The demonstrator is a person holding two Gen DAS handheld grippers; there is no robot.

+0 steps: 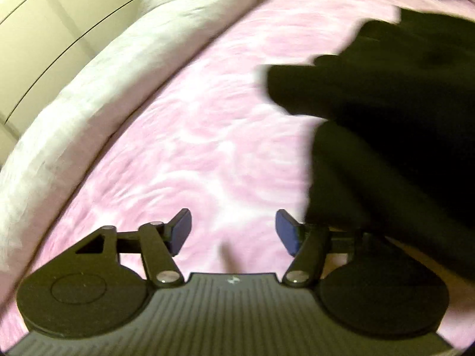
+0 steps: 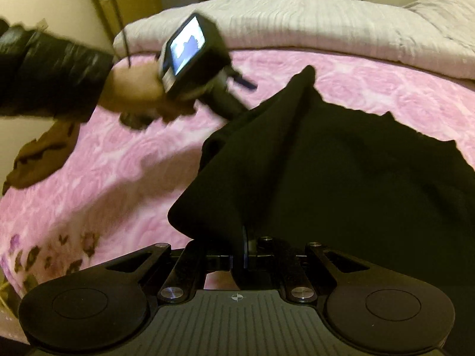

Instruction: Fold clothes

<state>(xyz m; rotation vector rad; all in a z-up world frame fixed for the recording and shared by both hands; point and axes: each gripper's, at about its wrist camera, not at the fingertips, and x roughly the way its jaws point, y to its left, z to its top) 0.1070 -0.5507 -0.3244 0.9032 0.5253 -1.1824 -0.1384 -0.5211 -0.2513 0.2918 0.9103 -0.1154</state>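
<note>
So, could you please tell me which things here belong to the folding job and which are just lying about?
In the job:
black garment
right gripper, shut on it
left gripper, open over the bed

Lying about:
brown cloth
pink blanket
white quilt

My right gripper (image 2: 241,252) has its blue pads pressed together on a fold of the black garment (image 2: 341,172), which drapes up from the pink rose-patterned blanket (image 2: 104,178). To the left, my hand (image 2: 139,89) in a dark sleeve (image 2: 50,68) holds the left gripper (image 2: 237,81), blurred. A brown cloth (image 2: 41,154) lies at the bed's left edge.
</note>
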